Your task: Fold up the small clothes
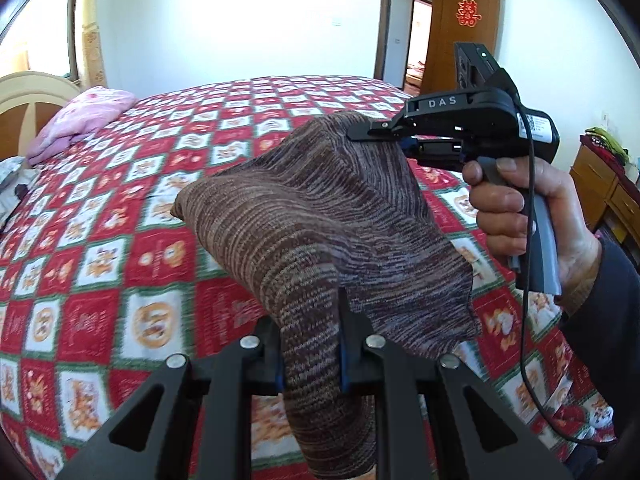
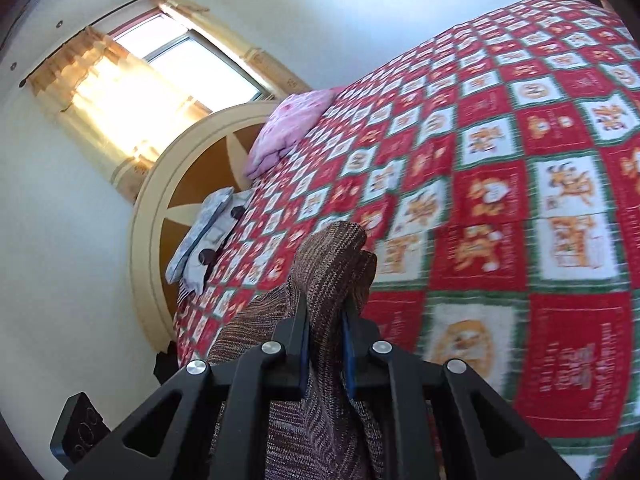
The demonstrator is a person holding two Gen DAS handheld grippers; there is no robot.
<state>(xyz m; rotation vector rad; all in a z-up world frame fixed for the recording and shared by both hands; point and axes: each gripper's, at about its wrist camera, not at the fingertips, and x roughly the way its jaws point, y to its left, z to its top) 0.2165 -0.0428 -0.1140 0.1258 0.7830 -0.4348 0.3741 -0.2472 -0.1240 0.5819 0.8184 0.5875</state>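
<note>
A bed [image 1: 132, 240] in a red checked quilt carries a pink folded blanket [image 1: 80, 120].

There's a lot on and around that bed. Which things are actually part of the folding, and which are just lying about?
Part of the job:
- brown knitted garment, lifted above the bed
- left gripper, shut on it
- right gripper, shut on it

Just lying about:
- pink folded bedding
- grey patterned pillows
- red patchwork bedspread
- wooden dresser

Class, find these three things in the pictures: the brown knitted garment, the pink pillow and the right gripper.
brown knitted garment [image 1: 304, 216], left wrist view, middle of the hanging cloth.
pink pillow [image 1: 86, 118], left wrist view, its top face.
right gripper [image 1: 362, 133], left wrist view, fingertips on the cloth.
</note>
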